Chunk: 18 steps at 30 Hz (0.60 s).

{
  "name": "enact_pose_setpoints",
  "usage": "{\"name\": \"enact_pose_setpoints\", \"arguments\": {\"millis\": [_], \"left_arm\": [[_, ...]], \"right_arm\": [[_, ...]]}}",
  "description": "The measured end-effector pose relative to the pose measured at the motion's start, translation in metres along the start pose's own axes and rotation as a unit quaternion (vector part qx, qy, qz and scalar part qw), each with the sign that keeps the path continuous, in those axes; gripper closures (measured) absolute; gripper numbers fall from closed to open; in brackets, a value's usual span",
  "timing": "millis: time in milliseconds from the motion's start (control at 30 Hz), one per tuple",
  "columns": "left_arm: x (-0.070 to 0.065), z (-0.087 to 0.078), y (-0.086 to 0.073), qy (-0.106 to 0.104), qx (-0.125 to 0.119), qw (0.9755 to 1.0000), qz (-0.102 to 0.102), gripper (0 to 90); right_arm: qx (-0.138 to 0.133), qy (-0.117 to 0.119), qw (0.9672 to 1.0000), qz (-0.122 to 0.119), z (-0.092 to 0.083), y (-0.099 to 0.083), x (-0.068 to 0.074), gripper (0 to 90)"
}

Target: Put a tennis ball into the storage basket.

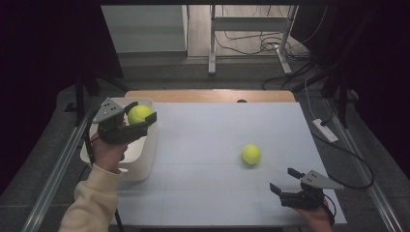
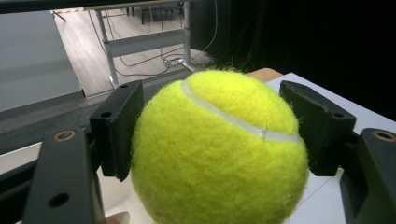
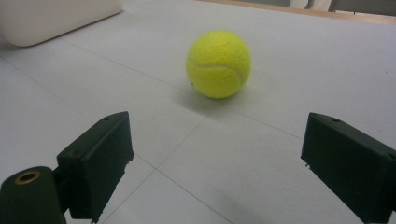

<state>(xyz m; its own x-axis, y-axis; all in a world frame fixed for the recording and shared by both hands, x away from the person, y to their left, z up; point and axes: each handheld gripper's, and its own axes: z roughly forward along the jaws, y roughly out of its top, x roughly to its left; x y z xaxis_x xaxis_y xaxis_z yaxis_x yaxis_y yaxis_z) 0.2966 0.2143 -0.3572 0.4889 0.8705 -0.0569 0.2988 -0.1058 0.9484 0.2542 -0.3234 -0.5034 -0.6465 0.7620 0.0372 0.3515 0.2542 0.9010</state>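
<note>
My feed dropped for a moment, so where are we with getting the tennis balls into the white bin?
No ball can be seen lying in the white bin yet. In hand: the left hand-held gripper is shut on one tennis ball, held above the bin's opening. Left: the second tennis ball lies on the table, ahead of the right hand-held gripper, whose jaws stand open and apart from it.

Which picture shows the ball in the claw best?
The left gripper view: the held ball is huge there, pinched between both black jaws. The high view shows it small, above the white bin.
</note>
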Motion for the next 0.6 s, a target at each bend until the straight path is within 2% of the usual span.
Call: {"name": "enact_pose_setpoints", "arguments": {"millis": [600], "left_arm": [[0.014,0.001,0.000,0.014,0.007,0.9998,-0.013,26.5]], "right_arm": [[0.000,0.000,1.0000,0.001,0.000,0.000,0.000,8.7]]}}
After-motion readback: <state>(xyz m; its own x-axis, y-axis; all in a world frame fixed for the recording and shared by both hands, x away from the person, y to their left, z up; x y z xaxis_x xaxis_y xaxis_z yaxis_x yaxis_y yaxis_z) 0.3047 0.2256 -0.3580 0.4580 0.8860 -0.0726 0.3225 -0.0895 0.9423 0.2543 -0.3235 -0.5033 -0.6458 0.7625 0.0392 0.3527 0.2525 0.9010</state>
